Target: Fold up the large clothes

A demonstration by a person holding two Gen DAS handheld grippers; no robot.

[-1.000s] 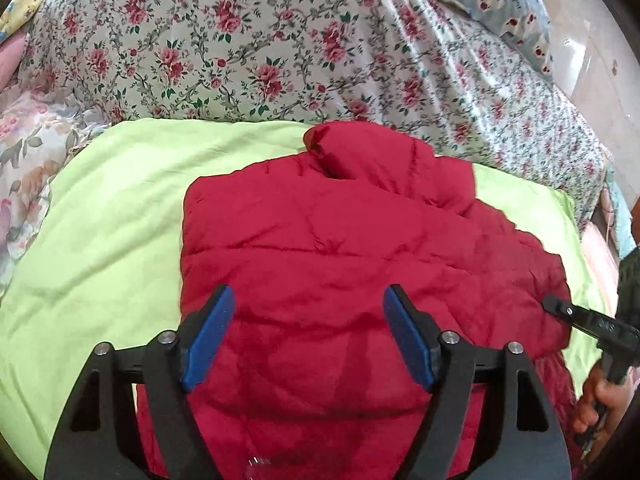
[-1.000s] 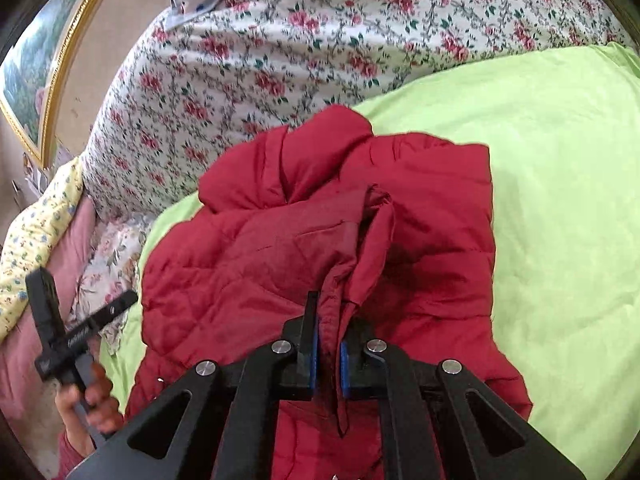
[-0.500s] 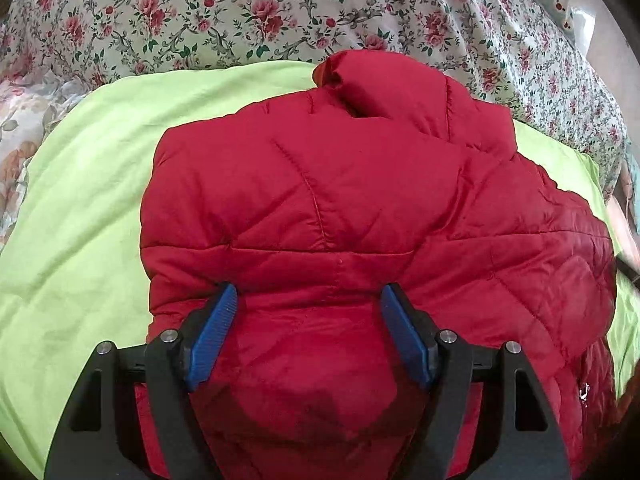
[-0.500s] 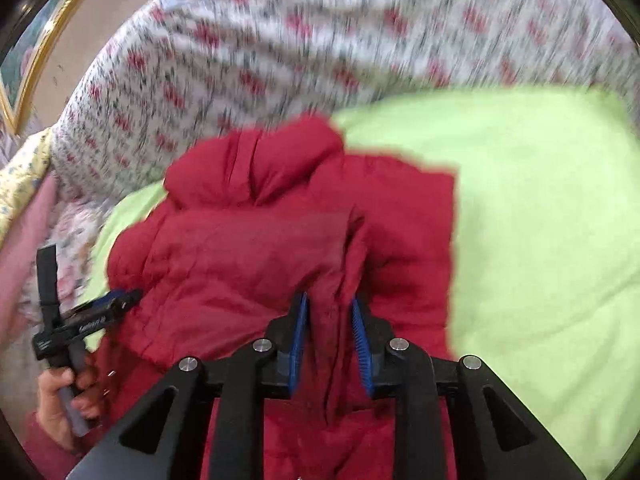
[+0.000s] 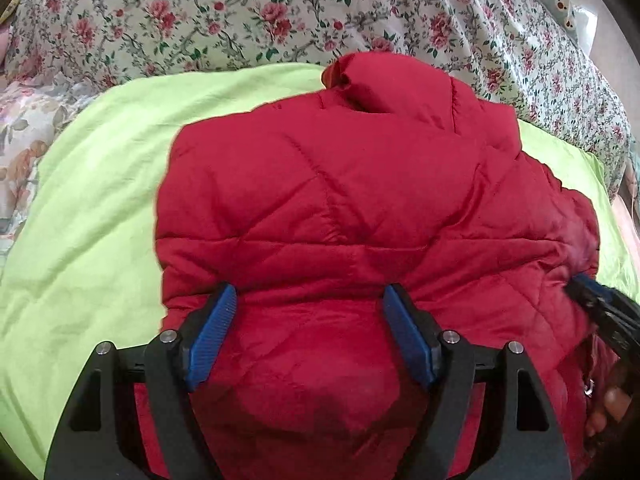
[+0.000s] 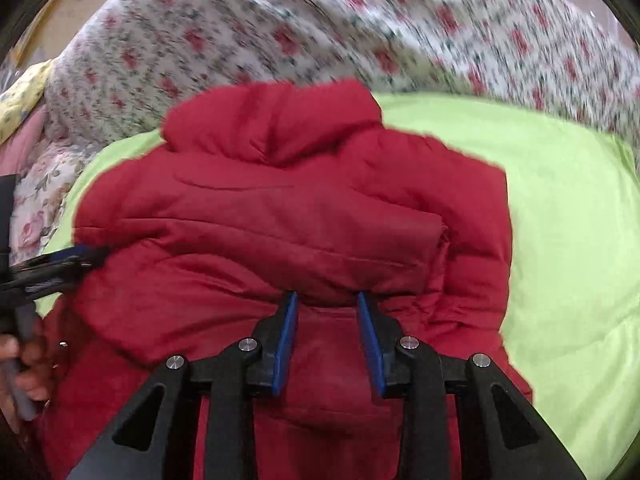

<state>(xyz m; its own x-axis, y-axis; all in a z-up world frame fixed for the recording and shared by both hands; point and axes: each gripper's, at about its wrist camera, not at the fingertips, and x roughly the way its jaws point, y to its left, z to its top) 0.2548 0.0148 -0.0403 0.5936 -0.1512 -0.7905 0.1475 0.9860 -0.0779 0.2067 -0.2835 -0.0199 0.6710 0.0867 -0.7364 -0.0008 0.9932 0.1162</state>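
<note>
Red jacket [image 5: 360,200] lies folded mid-sheet [image 5: 80,240], collar toward the floral quilt [image 5: 240,12]. Left gripper [image 5: 308,320] wide open over the near hem, gripping nothing. Right gripper [image 6: 326,320] opening, pads clear of fabric

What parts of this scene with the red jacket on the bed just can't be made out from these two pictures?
- Red jacket: its near hem is cut off by the bottom edge and hidden behind the left gripper in the left wrist view.
- Flowered bedspread: smeared by motion blur in the right wrist view.
- Right gripper, its jaws opening: whether its pads touch the jacket is unclear.
- Jacket's sleeves: folded out of sight in both views.
</note>
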